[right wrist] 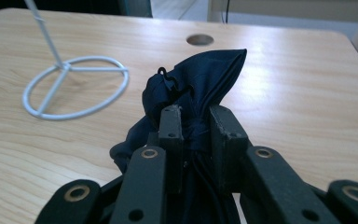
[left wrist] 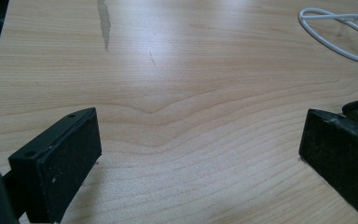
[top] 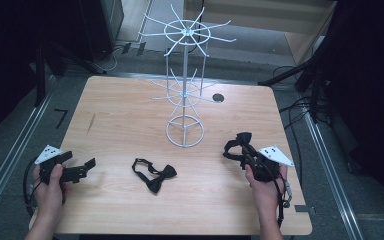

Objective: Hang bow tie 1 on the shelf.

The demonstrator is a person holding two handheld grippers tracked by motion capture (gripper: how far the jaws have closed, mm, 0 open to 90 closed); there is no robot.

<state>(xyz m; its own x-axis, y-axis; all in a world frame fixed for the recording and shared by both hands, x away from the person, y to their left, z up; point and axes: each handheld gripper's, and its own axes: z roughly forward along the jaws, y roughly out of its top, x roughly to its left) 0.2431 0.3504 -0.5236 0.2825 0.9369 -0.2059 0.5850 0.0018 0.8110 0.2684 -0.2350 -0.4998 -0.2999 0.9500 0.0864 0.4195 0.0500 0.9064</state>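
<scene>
Your right gripper (right wrist: 196, 126) is clamped on a dark bow tie (right wrist: 193, 81), bunched between its jaws near the right edge of the wooden table (top: 130, 100). In the high view the tie (top: 237, 145) hangs from the right gripper (top: 245, 152), its strap looping to the left of the jaws. Your left gripper (top: 82, 170) rests at the near left of the table, jaws wide apart with nothing between them.

The likely aim is to hang the tie on the white wire display rack (top: 185, 75), which stands at the middle of the table, to the left of and beyond the held tie. The grip is on bunched fabric, not on the strap, so the loop may not open enough to slip over one of the thin arms. The rack looks light; a nudge against its arms or pole could tip it or slide its ring base (right wrist: 74, 86).

A second bow tie (top: 155, 172) lies flat at the near centre, between your two hands and clear of the path. A round cable hole (top: 218, 97) sits beyond the rack.
</scene>
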